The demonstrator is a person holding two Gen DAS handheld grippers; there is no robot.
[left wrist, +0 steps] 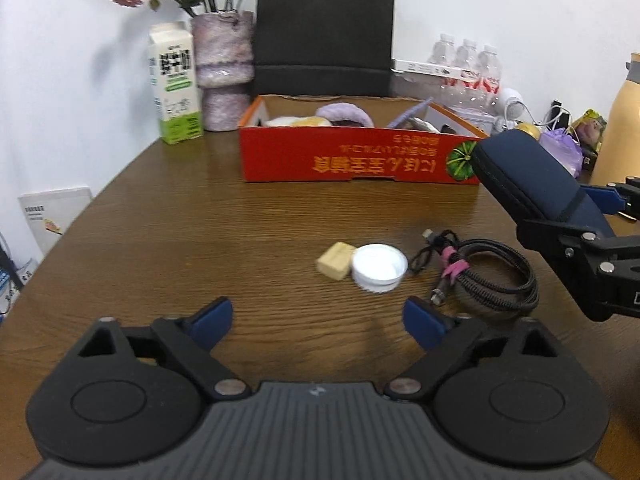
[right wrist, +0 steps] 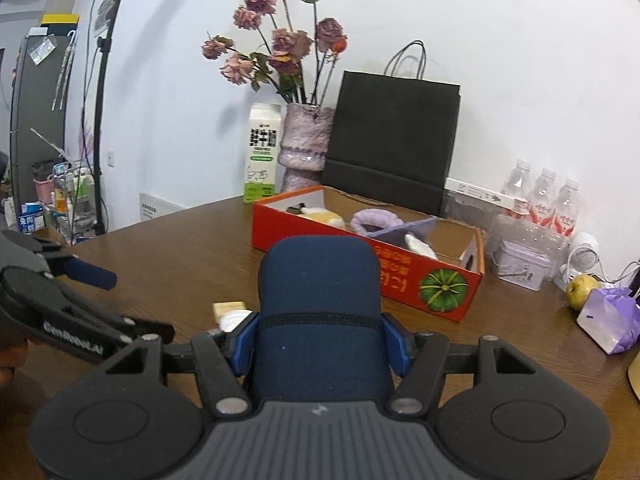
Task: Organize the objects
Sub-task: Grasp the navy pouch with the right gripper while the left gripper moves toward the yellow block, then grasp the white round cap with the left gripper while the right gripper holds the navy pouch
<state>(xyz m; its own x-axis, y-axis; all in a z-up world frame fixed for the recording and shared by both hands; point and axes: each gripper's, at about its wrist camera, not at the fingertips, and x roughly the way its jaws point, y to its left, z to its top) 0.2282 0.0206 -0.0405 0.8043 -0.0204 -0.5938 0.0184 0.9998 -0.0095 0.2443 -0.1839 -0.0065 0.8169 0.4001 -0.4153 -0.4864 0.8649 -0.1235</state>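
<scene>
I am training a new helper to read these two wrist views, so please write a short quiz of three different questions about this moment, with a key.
1. True or false: the right gripper is shut on the navy zip case.
2. Which thing lies directly beside the white lid on the table? A) a pale yellow block B) a green apple C) a water bottle
3. Fill in: nothing sits between the pads of the left gripper, so it is ____.

Key:
1. True; both blue pads press its sides.
2. A, the pale yellow block.
3. open
</scene>
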